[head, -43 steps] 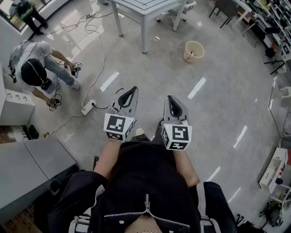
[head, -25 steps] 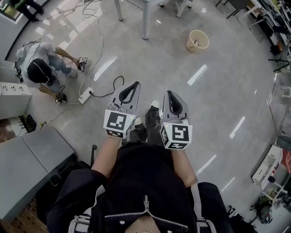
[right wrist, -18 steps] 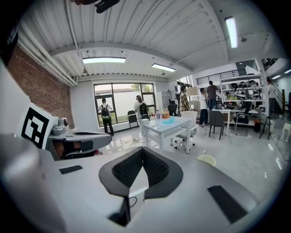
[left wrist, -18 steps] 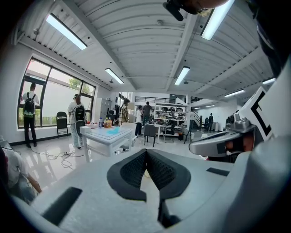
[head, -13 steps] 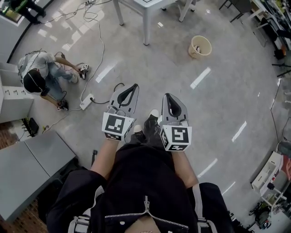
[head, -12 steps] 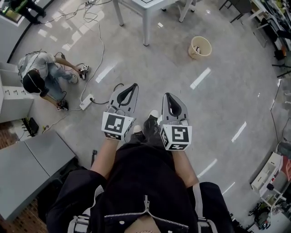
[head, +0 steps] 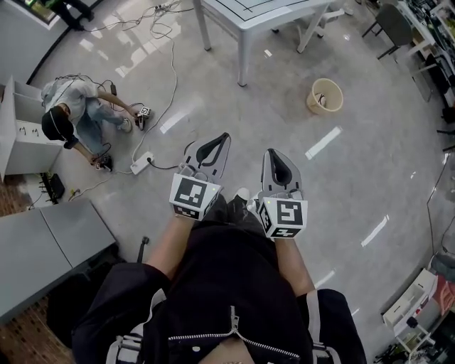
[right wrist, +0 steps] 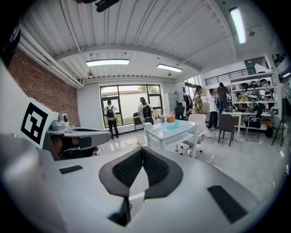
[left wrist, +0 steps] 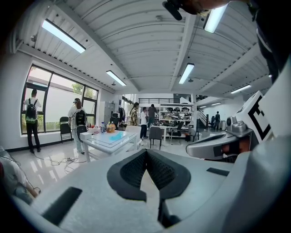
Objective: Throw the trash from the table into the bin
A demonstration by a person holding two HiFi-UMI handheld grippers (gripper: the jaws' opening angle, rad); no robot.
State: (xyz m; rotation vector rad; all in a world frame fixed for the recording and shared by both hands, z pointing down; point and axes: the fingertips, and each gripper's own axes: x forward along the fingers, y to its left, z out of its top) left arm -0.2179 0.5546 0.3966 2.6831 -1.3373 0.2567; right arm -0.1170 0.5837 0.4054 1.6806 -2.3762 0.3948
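The bin (head: pixel 324 97), a round beige pail, stood open on the floor just right of the white bench (head: pixel 245 18). A few bottles (left wrist: pixel 109 128) stood at the bench's far end. The left hand-held gripper (head: pixel 221 138) and the right hand-held gripper (head: pixel 274 153) were both clenched on nothing, well short of bench and bin. Off to the left, a person (head: pixel 75 114) crouched on the floor beside a power strip (head: pixel 142 162).

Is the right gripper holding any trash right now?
No, the right gripper has its jaws closed tip to tip with nothing between them.
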